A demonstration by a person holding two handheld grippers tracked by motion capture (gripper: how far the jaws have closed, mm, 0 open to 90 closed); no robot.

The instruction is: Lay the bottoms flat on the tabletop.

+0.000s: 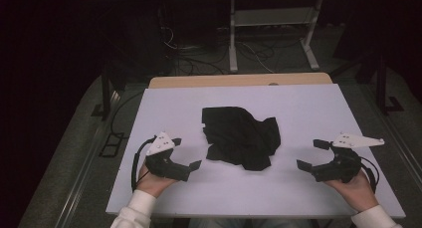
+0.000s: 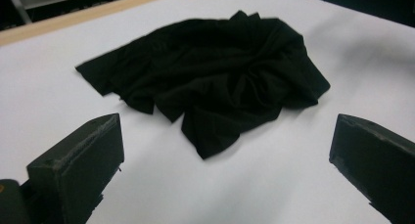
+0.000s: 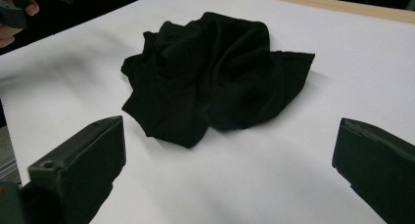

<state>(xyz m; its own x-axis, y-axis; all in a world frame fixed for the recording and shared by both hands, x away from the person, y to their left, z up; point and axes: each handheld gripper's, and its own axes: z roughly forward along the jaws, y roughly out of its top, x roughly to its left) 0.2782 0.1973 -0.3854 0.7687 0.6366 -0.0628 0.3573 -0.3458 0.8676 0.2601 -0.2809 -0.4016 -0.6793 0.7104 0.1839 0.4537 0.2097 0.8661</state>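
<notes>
A crumpled black cloth (image 1: 241,136) lies in a heap at the middle of the white table (image 1: 303,106). My left gripper (image 1: 186,153) rests on the table just left of the cloth, open and holding nothing. My right gripper (image 1: 309,154) rests to the cloth's right, a short gap away, open too. In the left gripper view the cloth (image 2: 215,82) spreads ahead of the wide-apart jaws, its nearest fold pointing toward them. In the right gripper view the cloth (image 3: 210,77) sits ahead, bunched higher in the middle, apart from both jaws.
A wooden strip (image 1: 239,80) runs along the table's far edge. Beyond it stand a white metal frame (image 1: 271,19) and loose cables (image 1: 199,54) on the dark floor. The person's left hand (image 3: 14,11) shows at the top left of the right gripper view.
</notes>
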